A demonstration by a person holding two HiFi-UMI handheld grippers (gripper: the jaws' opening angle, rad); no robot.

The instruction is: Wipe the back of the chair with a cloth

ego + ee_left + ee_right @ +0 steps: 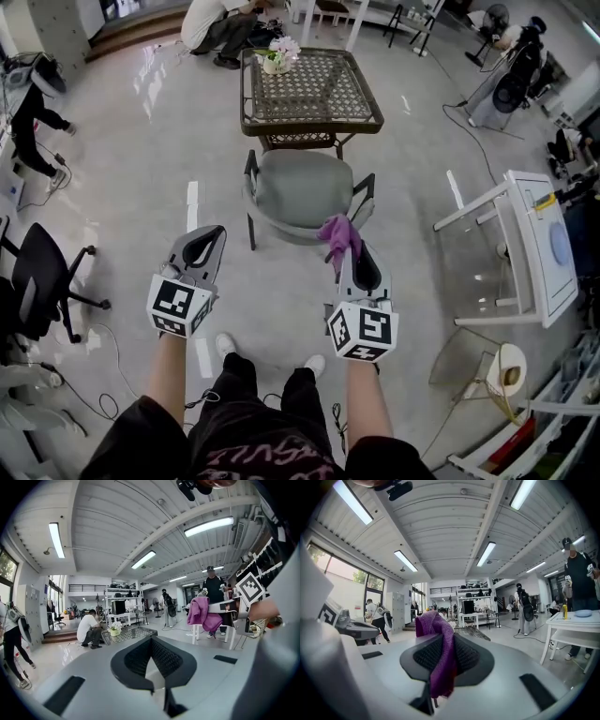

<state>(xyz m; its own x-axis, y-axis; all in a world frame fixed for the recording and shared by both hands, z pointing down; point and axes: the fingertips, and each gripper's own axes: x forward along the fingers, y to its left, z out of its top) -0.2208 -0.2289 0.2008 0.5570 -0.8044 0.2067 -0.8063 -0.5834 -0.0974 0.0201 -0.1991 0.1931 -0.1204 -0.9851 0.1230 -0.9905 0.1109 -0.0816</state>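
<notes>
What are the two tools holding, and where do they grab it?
The right tool pinches the purple cloth around its middle; the left tool holds nothing.

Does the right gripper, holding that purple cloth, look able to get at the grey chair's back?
Probably yes. The right gripper, shut on the purple cloth, is held up on the person's side of the chair, and nothing shows between them.
</notes>
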